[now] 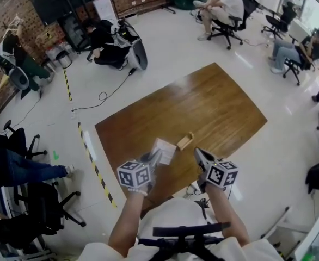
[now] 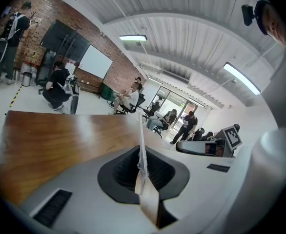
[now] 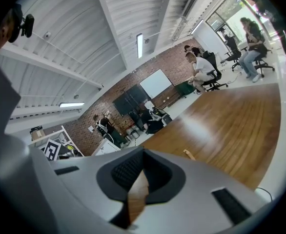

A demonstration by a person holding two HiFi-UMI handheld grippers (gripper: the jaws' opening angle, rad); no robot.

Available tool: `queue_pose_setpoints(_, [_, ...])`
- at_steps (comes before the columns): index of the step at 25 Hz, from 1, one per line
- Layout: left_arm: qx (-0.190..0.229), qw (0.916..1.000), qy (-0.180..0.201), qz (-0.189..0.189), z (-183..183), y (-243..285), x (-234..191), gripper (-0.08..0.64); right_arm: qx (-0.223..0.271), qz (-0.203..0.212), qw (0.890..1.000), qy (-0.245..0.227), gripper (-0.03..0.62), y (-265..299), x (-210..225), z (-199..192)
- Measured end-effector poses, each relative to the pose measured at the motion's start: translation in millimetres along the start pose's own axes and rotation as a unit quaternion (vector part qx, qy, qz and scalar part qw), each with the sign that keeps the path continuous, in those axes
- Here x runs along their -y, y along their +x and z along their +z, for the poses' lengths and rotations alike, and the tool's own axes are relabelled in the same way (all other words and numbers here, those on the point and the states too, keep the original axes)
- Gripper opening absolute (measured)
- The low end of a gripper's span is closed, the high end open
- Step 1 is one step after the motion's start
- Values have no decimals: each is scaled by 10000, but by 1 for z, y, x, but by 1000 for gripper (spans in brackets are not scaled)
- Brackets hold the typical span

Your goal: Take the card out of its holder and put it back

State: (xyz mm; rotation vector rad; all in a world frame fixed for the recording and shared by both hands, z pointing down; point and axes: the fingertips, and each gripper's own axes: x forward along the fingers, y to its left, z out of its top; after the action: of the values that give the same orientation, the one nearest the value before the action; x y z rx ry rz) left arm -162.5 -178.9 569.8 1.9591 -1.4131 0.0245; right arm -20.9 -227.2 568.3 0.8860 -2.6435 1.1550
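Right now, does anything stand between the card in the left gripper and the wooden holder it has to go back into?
Nothing visible does. The card, pinched in the left gripper, is held just beside the holder, with only bare table between them.

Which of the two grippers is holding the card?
The left gripper: its jaws are shut on the card. The right gripper has its jaws together on nothing.

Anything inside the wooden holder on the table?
The holder looks empty; the card is pinched in the left gripper. The slot's inside is too small to see.
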Motion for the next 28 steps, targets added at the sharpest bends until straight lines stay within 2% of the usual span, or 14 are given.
queue_pose_setpoints(11, [48, 9998, 149, -96, -2, 0, 8, 15, 4, -38, 10000, -17, -3, -9, -1, -8])
queue_pose_setpoints(16, [-52, 9997, 145, -184, 3, 8, 11, 15, 44, -53, 10000, -1, -3, -10, -2, -4])
queue_pose_setpoints(23, [-266, 9973, 666, -146, 23, 31, 14, 14, 124, -120, 9998, 67, -3, -13, 5, 1])
queue_pose_setpoints(28, [-540, 9911, 1205, -149, 37, 61, 11, 14, 180, -225, 9995, 90, -3, -20, 11, 1])
